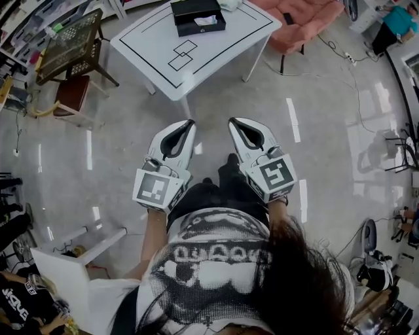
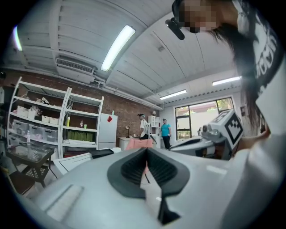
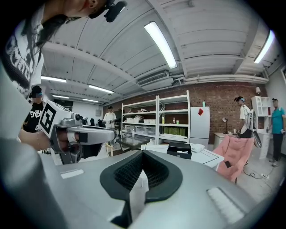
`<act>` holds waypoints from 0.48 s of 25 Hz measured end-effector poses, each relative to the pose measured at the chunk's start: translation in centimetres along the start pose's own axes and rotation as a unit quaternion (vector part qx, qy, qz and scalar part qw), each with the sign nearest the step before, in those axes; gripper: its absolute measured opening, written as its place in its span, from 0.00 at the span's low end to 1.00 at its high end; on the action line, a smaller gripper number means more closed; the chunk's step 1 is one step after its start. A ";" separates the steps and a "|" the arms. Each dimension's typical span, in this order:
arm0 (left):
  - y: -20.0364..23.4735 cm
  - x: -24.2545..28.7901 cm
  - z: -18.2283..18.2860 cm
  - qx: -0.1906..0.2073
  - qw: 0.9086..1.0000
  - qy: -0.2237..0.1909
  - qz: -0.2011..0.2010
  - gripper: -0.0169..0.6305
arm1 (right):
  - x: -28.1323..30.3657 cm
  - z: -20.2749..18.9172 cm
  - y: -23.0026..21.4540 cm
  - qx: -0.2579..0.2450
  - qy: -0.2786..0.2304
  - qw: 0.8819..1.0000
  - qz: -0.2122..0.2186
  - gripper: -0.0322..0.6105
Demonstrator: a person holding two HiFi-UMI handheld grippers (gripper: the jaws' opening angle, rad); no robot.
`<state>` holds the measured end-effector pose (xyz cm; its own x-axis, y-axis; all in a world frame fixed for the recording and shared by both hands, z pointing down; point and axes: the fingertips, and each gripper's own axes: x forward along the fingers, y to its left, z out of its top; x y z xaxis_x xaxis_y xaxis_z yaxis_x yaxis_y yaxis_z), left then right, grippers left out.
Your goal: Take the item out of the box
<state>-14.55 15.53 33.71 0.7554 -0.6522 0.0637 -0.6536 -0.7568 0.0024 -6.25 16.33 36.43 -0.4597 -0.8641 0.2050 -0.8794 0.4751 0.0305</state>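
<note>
A black open box (image 1: 198,16) stands at the far side of a white table (image 1: 229,40), with something white (image 1: 205,20) inside it. I stand well back from the table. My left gripper (image 1: 190,122) and my right gripper (image 1: 232,122) are held side by side in front of my body, above the floor, pointing at the table. Both are shut with nothing between the jaws. In the right gripper view the box (image 3: 179,150) shows beyond the shut right gripper (image 3: 142,153). In the left gripper view the box (image 2: 102,153) is dark and low beyond the shut left gripper (image 2: 146,151).
A pink seat (image 1: 302,23) stands right of the table. A black mesh cart (image 1: 69,44) and a brown stool (image 1: 71,91) stand to its left. White shelving (image 3: 152,120) lines the brick wall. Several people stand around the room. Bare floor lies between me and the table.
</note>
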 end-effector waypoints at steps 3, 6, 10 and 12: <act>0.4 1.1 0.0 -0.001 1.000 0.000 -0.004 0.03 | 0.7 0.1 -1.0 0.002 0.001 1.000 -0.002 0.05; 1.4 2.5 -0.2 -0.002 1.000 0.005 0.002 0.03 | 2.1 0.0 -2.4 0.003 0.003 1.000 0.002 0.05; 3.0 5.2 -0.7 -0.004 1.000 0.013 0.017 0.03 | 4.4 -0.1 -5.1 0.003 0.005 1.000 0.014 0.05; 3.7 6.9 -1.0 -0.009 1.000 0.018 0.023 0.03 | 5.7 -0.1 -6.7 0.004 0.004 1.000 0.020 0.05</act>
<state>-11.82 8.25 35.13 0.7226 -0.6840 0.0998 -0.6885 -0.7251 0.0156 -2.91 8.26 37.50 -0.4930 -0.8433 0.2142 -0.8616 0.5074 0.0146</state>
